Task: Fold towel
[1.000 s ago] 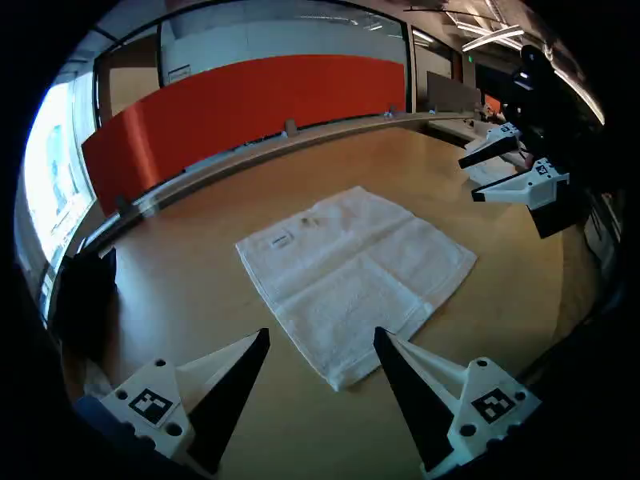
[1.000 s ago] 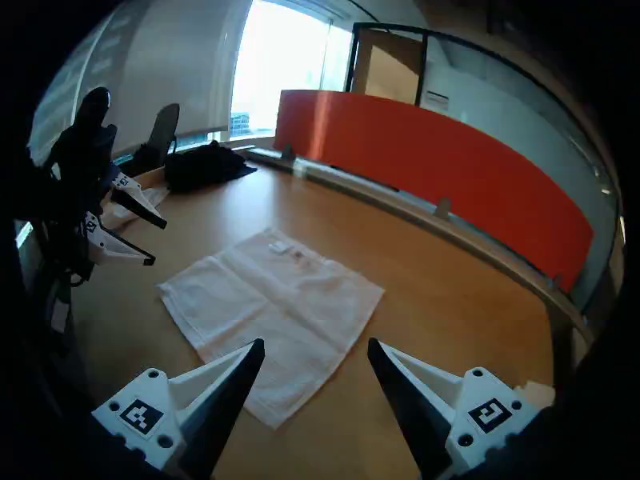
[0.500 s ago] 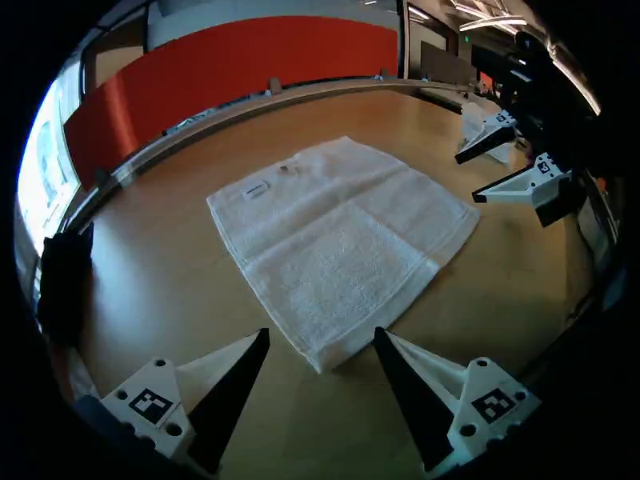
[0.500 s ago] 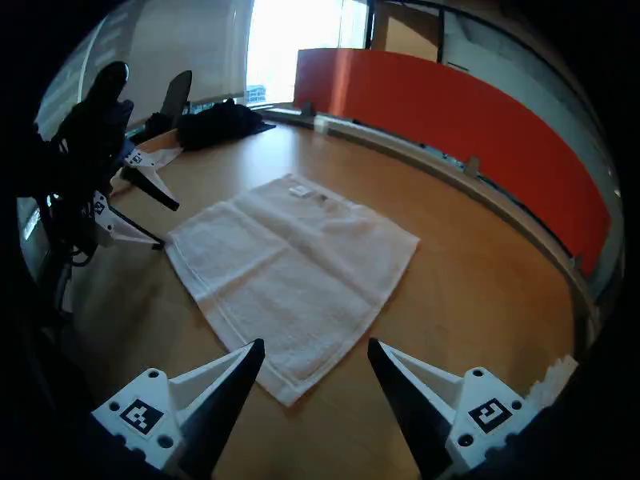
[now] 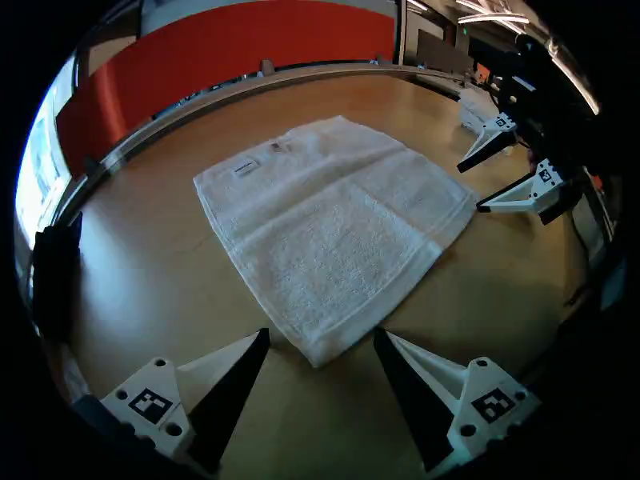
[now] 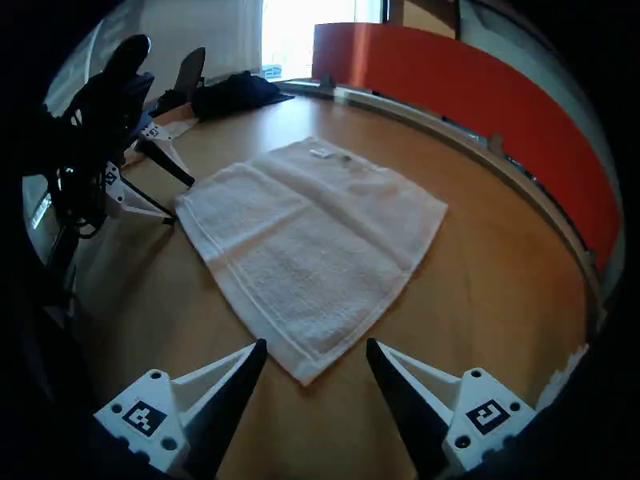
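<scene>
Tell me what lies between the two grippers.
The white towel, flat on the table; the left gripper view shows it between left gripper and right gripper.

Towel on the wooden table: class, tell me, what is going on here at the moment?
A person holds a pair of two-finger tongs in each hand, set to fold a white towel that lies spread flat on the wooden table. The left tongs are open, with one corner of the towel between their tips. The right tongs are open at a neighbouring corner. Neither pair grips the cloth yet.
</scene>
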`<state>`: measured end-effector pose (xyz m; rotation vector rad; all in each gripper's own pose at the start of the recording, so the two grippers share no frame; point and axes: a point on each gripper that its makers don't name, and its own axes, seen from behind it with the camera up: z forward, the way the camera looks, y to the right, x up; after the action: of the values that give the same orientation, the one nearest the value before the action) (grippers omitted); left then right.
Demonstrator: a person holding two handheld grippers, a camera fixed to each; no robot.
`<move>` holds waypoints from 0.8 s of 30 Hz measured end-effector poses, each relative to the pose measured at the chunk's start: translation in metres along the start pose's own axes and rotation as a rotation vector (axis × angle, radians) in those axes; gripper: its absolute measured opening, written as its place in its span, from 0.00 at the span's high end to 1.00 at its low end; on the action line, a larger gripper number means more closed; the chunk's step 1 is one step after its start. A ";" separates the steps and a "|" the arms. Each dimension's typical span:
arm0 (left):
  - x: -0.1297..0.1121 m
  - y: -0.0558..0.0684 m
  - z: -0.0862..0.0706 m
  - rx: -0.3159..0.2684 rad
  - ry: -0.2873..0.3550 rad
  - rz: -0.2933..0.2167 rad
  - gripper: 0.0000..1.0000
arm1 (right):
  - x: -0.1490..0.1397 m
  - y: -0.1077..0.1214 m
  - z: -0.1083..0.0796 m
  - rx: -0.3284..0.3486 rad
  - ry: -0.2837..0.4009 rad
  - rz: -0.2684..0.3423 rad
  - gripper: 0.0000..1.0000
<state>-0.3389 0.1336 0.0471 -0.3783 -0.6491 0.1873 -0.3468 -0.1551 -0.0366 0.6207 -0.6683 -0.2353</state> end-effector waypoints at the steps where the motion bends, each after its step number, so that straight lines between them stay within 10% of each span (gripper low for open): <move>1: 0.000 0.000 0.000 -0.002 -0.001 -0.004 0.03 | -0.001 0.000 0.000 0.003 -0.004 0.002 0.06; 24: -0.002 0.006 0.000 -0.017 -0.018 0.003 0.24 | -0.010 -0.005 0.000 0.044 -0.031 0.007 0.59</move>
<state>-0.3407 0.1389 0.0431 -0.3943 -0.6680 0.1887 -0.3546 -0.1547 -0.0451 0.6576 -0.7065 -0.2248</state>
